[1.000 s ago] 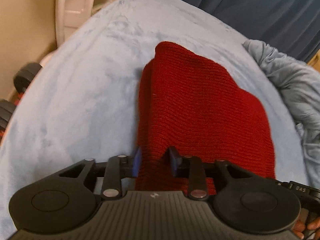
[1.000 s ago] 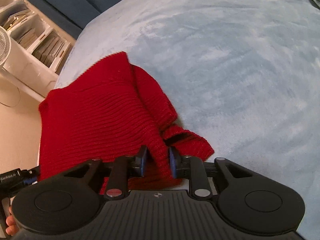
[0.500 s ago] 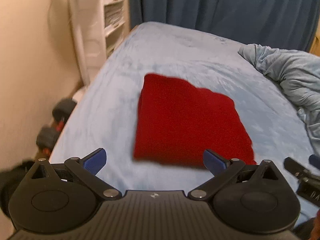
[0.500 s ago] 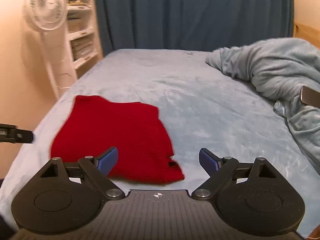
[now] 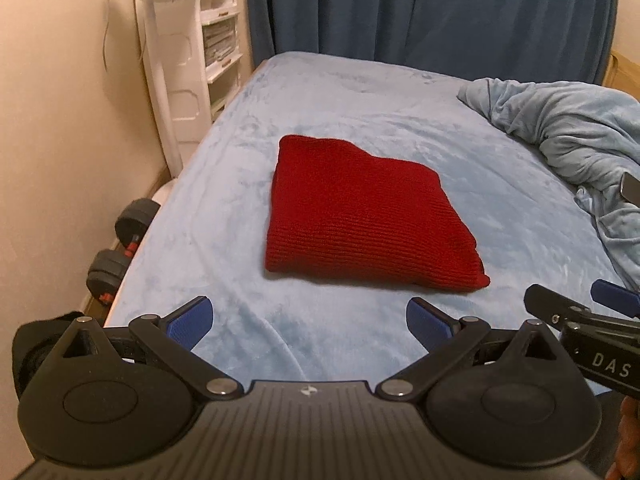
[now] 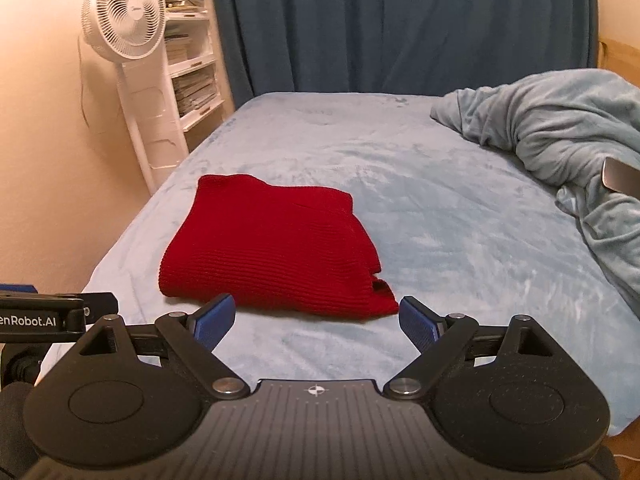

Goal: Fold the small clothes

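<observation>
Item: red knit garment (image 5: 368,216), folded into a rough rectangle, lying flat on the bed (image 5: 400,112) toward its left edge, beyond both sets of jaws and apart from them. Long axis: roughly left to right, with a loose corner poking out at the near right end (image 6: 384,300). Left gripper (image 5: 308,320): jaws spread wide, nothing between them, garment straight ahead on the far side. Right gripper (image 6: 316,320): jaws spread, empty, garment ahead and slightly left, its near edge just past the blue pads (image 6: 212,316); by judgement neither gripper is clearly nearer. Between jaws and garment: bare bedcover only, no obstruction. Surroundings: crumpled blue blanket (image 6: 560,128) at far right, well apart; white fan (image 6: 124,20) and shelves (image 6: 192,80) off the bed's left side; dumbbells (image 5: 120,248) on the floor at left; dark curtain (image 5: 420,12) beyond.
</observation>
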Motion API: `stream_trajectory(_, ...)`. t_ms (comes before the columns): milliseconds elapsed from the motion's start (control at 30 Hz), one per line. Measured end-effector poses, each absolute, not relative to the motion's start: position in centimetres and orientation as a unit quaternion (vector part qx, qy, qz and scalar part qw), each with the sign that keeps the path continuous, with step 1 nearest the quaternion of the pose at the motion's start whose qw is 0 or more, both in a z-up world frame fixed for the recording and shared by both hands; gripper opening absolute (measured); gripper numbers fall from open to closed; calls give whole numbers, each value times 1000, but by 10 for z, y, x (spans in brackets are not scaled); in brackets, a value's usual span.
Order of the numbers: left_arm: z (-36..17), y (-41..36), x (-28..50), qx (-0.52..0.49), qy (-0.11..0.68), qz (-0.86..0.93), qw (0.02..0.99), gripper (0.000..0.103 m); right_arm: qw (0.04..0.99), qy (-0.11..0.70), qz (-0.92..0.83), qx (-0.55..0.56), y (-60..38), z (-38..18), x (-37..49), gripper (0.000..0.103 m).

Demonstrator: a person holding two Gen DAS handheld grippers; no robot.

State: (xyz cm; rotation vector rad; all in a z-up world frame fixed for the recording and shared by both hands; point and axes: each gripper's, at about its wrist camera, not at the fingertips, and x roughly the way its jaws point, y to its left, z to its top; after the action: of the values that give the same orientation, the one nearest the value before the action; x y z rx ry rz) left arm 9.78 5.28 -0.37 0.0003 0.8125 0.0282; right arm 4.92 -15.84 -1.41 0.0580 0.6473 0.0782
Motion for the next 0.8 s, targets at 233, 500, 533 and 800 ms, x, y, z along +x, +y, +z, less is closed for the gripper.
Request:
stream_trajectory(233, -1, 50, 95, 10, 391, 10, 920, 103, 946, 319, 39, 32, -157, -13, 45, 90)
stream_trajectory(500, -4, 52, 98, 4, 401, 9, 916, 103, 944, 325, 40, 34, -158, -16, 49, 90)
stream_trajectory(533, -4, 52, 99, 7, 401, 11, 916, 103, 944, 327, 40, 34, -157, -17, 49, 90)
stream_trajectory(800, -9, 48, 100, 19, 400, 21, 916, 103, 940, 336, 49, 29, -153, -20, 53, 99)
